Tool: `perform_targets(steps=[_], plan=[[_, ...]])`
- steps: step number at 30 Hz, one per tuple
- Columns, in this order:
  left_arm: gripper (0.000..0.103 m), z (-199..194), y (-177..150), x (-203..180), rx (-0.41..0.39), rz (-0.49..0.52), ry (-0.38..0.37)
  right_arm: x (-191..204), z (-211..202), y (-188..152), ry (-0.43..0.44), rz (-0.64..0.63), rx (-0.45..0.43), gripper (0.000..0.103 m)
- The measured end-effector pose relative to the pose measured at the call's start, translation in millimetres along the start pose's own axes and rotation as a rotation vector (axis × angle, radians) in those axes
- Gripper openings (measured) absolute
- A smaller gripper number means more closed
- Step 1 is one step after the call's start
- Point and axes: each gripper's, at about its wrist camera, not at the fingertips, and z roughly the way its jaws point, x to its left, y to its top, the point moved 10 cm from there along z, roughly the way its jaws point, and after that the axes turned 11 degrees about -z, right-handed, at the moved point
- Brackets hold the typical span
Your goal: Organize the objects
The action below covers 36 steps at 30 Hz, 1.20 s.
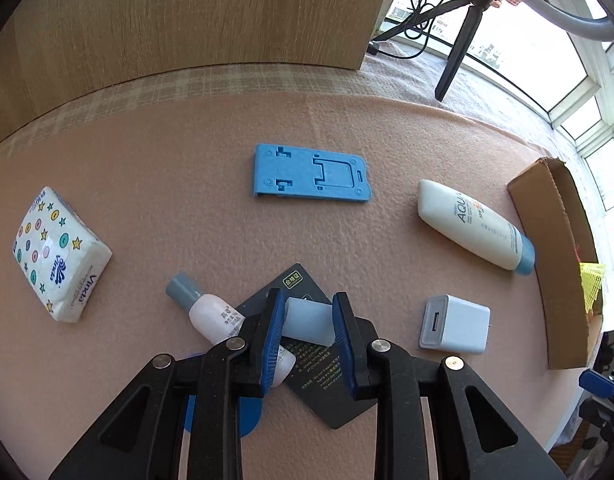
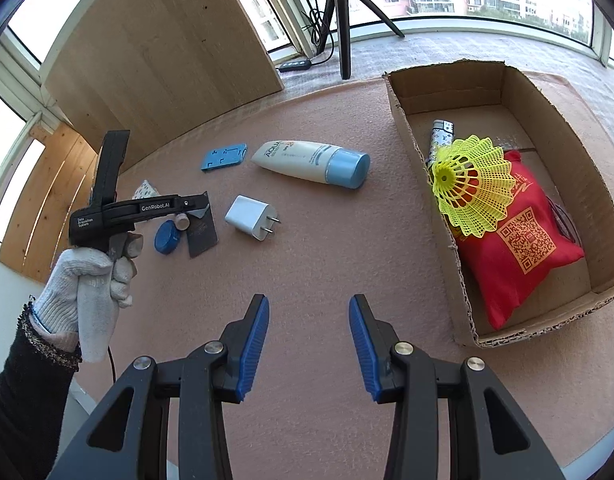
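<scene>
Over the bench [image 1: 347, 240], I am clamping the left tongs [image 1: 309, 316] on a pale block [image 1: 307, 316] for boxing, while the right tongs [image 2: 309, 344] are waiting wide near the cardboard box [image 2: 427, 184].

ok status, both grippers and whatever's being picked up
Left gripper shut on pale translucent block, above black card. Right gripper open, empty. Cardboard box path unobstructed.

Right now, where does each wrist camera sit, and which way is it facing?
Left wrist: behind the left gripper, looking down at its fingers shut on a pale block.
Right wrist: behind the open right gripper, facing table and cardboard box; gloved hand shows.
Shared: AQUA tube, white charger.
</scene>
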Motion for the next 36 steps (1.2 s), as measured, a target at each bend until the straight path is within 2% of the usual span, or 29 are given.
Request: perform_targets(steps=[6,11,18,22,26,28,31,36], plan=[[0.026,-9,-44,-12,0.002,0.015,-0.057,16,5,-1,0.023,-0.030,0.006,0.038],[0.026,-15,-80,-31,0.017,0.067,-0.109,26,8,-3,0.042,-0.047,0.015,0.038],[0.026,-17,-108,-55,0.043,0.081,-0.185,35,13,-6,0.052,-0.065,0.031,0.038],[0.028,-31,-115,-48,0.030,0.059,-0.177,40,20,-10,0.064,-0.085,0.054,0.038],[0.033,-47,-125,-33,-0.003,0.073,-0.145,50,30,-13,0.064,-0.136,0.081,0.039],[0.033,-54,-132,-21,-0.011,0.072,-0.120,59,37,-14,0.068,-0.175,0.091,0.043],[0.033,-56,-138,-11,0.003,0.055,-0.126,66,45,-14,0.063,-0.182,0.105,0.044],[0.033,-52,-135,-22,-0.013,0.113,-0.114,69,49,-10,0.061,-0.164,0.103,0.044]])
